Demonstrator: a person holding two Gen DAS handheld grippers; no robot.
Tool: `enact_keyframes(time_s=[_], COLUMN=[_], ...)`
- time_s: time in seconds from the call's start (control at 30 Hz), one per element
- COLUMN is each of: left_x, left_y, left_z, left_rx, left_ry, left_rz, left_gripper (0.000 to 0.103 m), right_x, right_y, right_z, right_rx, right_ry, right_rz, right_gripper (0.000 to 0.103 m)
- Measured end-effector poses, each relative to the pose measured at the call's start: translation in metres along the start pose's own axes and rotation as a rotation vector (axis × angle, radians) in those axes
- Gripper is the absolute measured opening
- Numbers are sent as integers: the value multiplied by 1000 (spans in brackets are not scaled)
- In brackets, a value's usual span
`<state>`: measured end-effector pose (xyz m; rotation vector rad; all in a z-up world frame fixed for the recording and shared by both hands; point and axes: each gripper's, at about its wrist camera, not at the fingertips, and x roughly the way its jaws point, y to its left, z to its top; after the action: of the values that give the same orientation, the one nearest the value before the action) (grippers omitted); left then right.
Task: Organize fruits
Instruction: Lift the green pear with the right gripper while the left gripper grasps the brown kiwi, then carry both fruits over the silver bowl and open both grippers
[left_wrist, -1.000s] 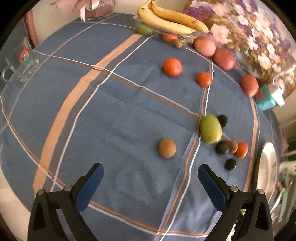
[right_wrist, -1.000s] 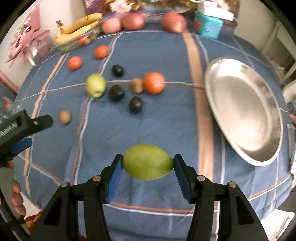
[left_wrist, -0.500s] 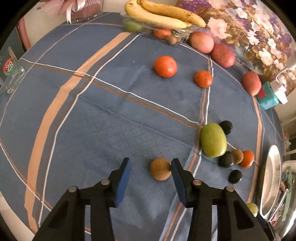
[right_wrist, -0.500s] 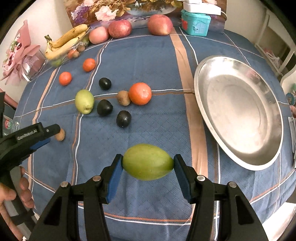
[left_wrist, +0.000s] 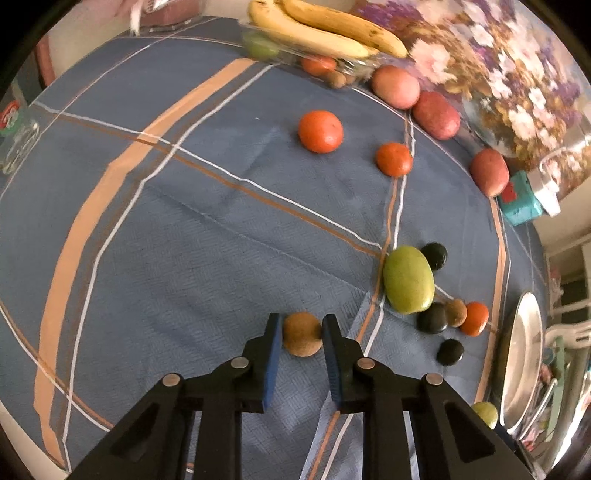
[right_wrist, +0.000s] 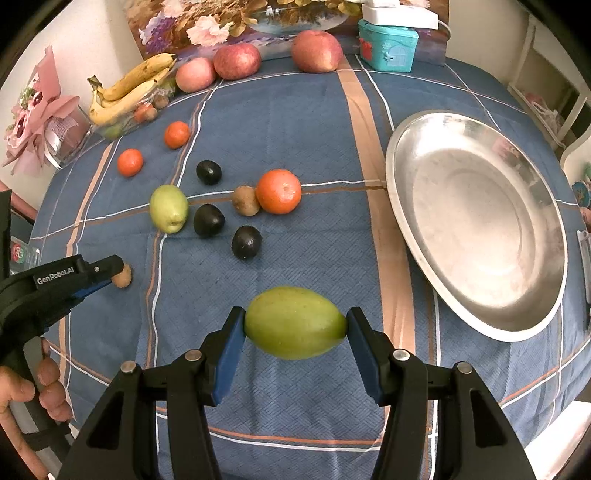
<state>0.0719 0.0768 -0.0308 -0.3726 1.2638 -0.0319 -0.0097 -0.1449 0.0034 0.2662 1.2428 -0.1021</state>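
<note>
My left gripper (left_wrist: 302, 334) is shut on a brown kiwi (left_wrist: 302, 334) that rests on the blue tablecloth; the same grip shows at the left of the right wrist view (right_wrist: 122, 275). My right gripper (right_wrist: 295, 323) is shut on a green mango (right_wrist: 295, 322) and holds it above the cloth, left of the empty silver plate (right_wrist: 476, 218). A second green mango (right_wrist: 168, 208), three dark avocados (right_wrist: 208, 219), another kiwi (right_wrist: 245, 200) and an orange (right_wrist: 279, 191) lie in a cluster mid-table.
Two small oranges (left_wrist: 320, 131) lie further back. A clear tray with bananas (left_wrist: 325, 31), three red apples (left_wrist: 436, 114), a teal box (left_wrist: 521, 203) and a floral picture stand along the far edge. A glass mug (left_wrist: 16, 140) stands at the left.
My left gripper moved forward and down and closed its jaws around the brown kiwi. My right gripper kept its hold on the green mango and drew slightly back from the table.
</note>
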Motion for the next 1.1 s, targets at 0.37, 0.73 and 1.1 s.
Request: enact_keyframes(time_s=[0.37, 0.73, 1.1], left_x=[-25, -33, -12], left_y=[-4, -108, -228], left_z=[-2, -23, -54], left_rx=[-22, 262, 509], left_ry=[-67, -76, -35], left_rz=[-60, -141, -261], left_gripper=[24, 24, 24], right_x=[-18, -27, -15], right_y=[-16, -89, -145], right_z=[9, 27, 34], right_rx=[61, 279, 390], right_ry=[-90, -168, -153], right_rz=[-23, -171, -219], right_gripper=[57, 57, 58])
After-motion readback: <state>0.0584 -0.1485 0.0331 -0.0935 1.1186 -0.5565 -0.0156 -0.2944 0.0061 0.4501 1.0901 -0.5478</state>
